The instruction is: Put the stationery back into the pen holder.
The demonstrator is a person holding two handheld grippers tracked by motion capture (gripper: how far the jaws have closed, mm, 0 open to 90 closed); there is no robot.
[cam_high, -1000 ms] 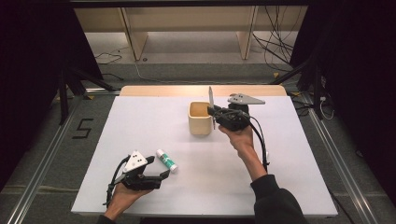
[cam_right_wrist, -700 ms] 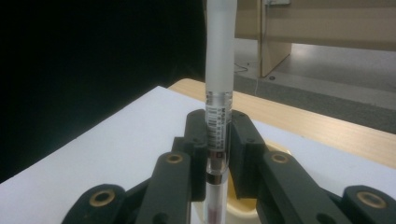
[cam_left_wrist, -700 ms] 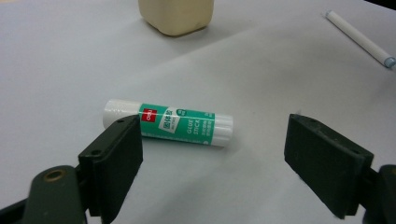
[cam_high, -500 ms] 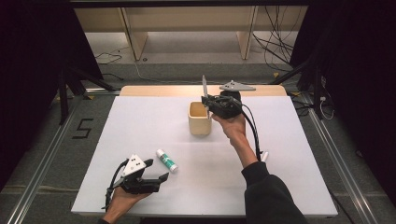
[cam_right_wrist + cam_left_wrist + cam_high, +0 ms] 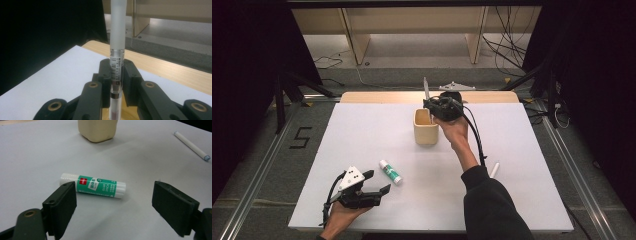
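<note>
1. While the right gripper (image 5: 432,104) hangs at the far rim of the cup (image 5: 426,131), its jaws are pressed onto a pen (image 5: 117,60), which stands upright between them, the frosted cap end up.
2. In the right gripper view the pen's lower end dips out of sight below the jaws, with something tan beneath; I take that for the cup's mouth, though the view is too tight to be sure.
3. The relation that matters, as I judge it: the pen's long axis is near vertical and the cup's opening sits just under it, toward the person, so lowering should drop it in.
4. The risk lies in the tip catching the rim if the pen is tilted.
5. The left gripper (image 5: 374,186) rests near the front left of the table (image 5: 362,130), jaws spread wide, nothing between the pads.
6. A glue stick (image 5: 93,185) lies flat just ahead of those jaws, its long axis running crosswise to the gripper's line of sight, white cap end toward the left jaw.
7. The left hand is by far the nearer to it; the jaws would need to straddle it across its width.
8. A second pen (image 5: 191,145) lies well apart at the right, nearer the right arm.
</note>
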